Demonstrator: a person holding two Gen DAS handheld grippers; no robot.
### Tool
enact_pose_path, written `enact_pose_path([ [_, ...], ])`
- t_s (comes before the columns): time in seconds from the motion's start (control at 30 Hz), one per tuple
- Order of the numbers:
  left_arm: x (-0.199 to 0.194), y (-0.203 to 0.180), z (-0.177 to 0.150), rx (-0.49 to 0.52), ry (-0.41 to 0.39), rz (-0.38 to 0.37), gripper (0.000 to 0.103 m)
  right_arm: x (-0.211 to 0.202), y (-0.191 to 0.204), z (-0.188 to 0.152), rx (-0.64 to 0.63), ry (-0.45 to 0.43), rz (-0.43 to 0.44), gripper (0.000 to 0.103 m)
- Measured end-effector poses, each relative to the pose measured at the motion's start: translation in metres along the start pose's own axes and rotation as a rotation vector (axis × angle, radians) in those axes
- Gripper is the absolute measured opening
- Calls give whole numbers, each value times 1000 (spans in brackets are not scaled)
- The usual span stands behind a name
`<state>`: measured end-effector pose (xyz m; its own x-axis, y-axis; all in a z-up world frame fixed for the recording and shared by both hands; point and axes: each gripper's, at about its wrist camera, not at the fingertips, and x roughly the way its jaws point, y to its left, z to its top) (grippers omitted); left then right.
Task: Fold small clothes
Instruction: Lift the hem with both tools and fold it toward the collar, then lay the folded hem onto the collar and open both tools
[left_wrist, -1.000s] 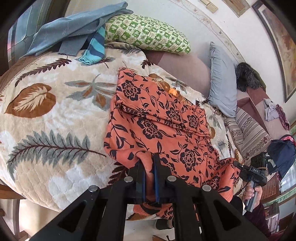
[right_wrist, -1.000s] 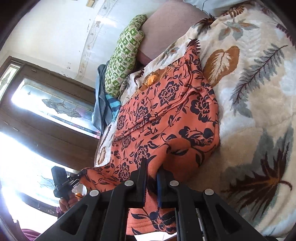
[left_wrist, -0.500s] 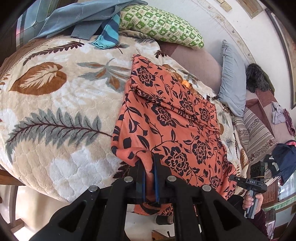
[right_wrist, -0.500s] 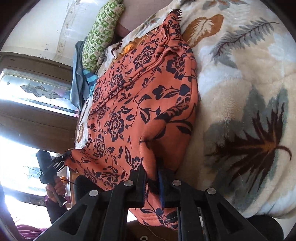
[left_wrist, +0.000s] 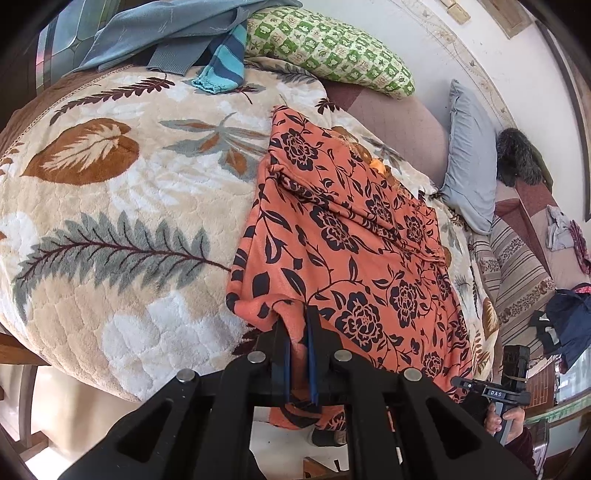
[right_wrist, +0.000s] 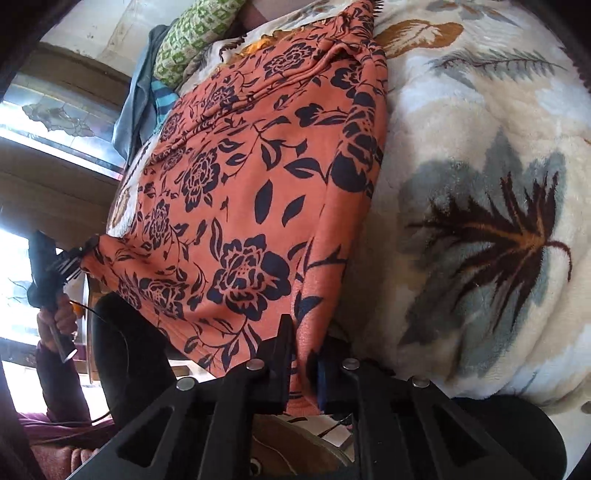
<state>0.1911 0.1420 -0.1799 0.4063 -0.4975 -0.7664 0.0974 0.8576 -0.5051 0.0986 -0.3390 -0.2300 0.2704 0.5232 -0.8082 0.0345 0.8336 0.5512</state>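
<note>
Both tongs are gripping the near hem of the orange floral garment (left_wrist: 343, 236): the left tongs (left_wrist: 298, 317) are pinching one corner, the right tongs (right_wrist: 302, 343) the other. That garment is lying spread across the leaf-patterned blanket (left_wrist: 110, 206) on the bed, its near edge hanging past the bed's side.
</note>
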Motion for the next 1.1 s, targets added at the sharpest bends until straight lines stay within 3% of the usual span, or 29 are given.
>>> enact_pose_path([
  [0.1, -2, -2, 15, -18, 5, -51, 7, -19, 7, 11, -1, -37, 90, 9],
  [0.23, -11, -21, 56, 41, -32, -61, 7, -50, 31, 54, -37, -174, 194, 9],
  [0.33, -10, -34, 103, 70, -60, -62, 7, -68, 38, 108, -31, -334, 228, 9],
  [0.47, 20, -38, 181, 46, -53, -62, 7, -66, 18, 195, 98, -516, 262, 9],
  [0.63, 97, -16, 267, -100, -57, -20, 9, -18, -32, 295, 309, -591, 304, 13],
  [0.67, 116, -8, 278, -121, -64, -11, 12, -2, -47, 311, 370, -580, 310, 13],
  [0.7, 134, -2, 288, -133, -68, 8, 26, 11, -64, 322, 433, -565, 307, 14],
  [0.73, 149, 5, 295, -145, -77, 37, 49, 25, -80, 329, 491, -558, 295, 17],
  [0.8, 167, 21, 302, -178, -125, 51, 64, 42, -107, 330, 550, -565, 285, 28],
  [0.83, 171, 28, 303, -198, -149, 37, 64, 48, -118, 329, 566, -566, 275, 47],
  [0.87, 173, 37, 303, -228, -165, 22, 64, 52, -128, 329, 588, -554, 278, 54],
  [0.93, 161, 51, 293, -314, -249, -29, 64, 47, -137, 331, 589, -571, 321, 55],
  [1.0, 134, 49, 272, -349, -380, -63, 64, 30, -124, 333, 512, -624, 261, 56],
  [1.1, 105, 19, 234, -289, -460, 41, 76, 16, -85, 337, 354, -639, 215, 56],
])
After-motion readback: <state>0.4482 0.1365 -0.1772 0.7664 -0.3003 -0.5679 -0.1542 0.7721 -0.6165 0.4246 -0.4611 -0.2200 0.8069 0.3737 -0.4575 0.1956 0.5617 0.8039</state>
